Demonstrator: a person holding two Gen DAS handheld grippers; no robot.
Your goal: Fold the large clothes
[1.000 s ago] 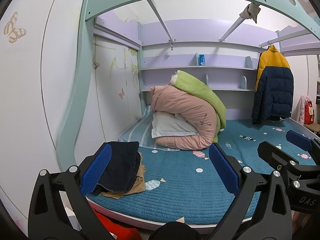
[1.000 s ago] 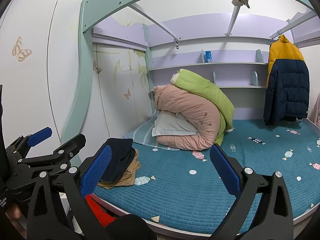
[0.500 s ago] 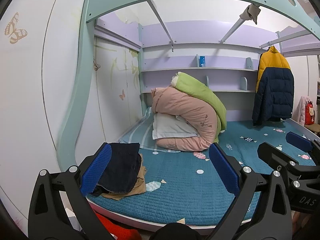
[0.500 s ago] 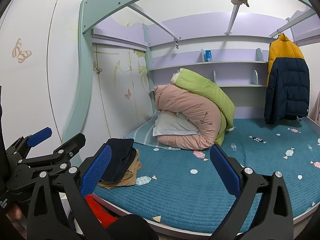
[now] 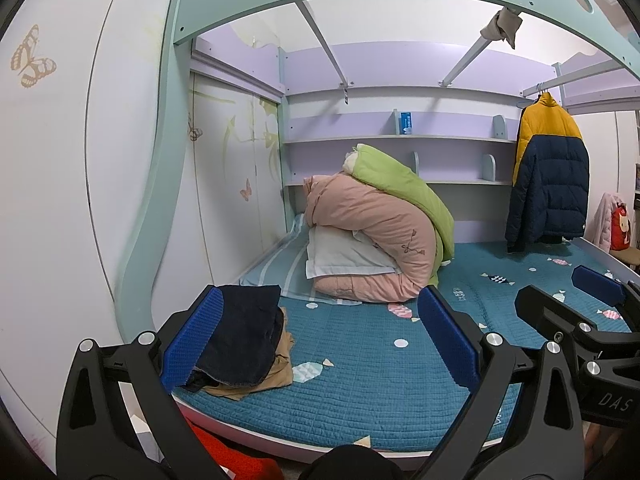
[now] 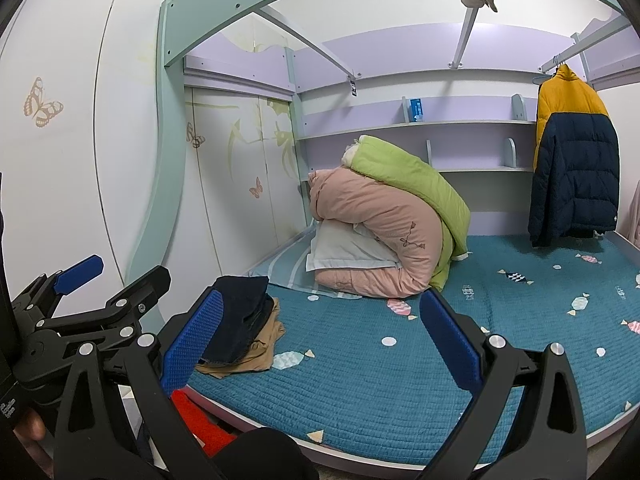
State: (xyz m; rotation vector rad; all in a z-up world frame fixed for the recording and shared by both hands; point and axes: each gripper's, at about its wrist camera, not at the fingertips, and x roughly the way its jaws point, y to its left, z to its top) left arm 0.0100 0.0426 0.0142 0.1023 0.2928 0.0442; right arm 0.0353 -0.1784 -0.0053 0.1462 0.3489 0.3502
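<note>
A small pile of folded clothes, dark navy (image 5: pixel 240 336) on top of tan (image 5: pixel 276 376), lies at the near left corner of the teal bed (image 5: pixel 360 392). It also shows in the right wrist view (image 6: pixel 236 328). My left gripper (image 5: pixel 320 340) is open and empty, held in front of the bed edge. My right gripper (image 6: pixel 320 340) is open and empty, just to its right. Each gripper shows in the other's view, the right one (image 5: pixel 580 320) and the left one (image 6: pixel 100 292). A red garment (image 6: pixel 192 412) lies low below the bed edge.
Rolled pink (image 5: pixel 372 240) and green (image 5: pixel 404 188) quilts with a white pillow (image 5: pixel 344 256) sit at the back left of the bed. A yellow and navy puffer jacket (image 5: pixel 548 176) hangs at the right. Shelves line the back wall, and the bunk frame arches overhead.
Both views have drifted only slightly. The grippers stay open, and the clothes pile has not moved.
</note>
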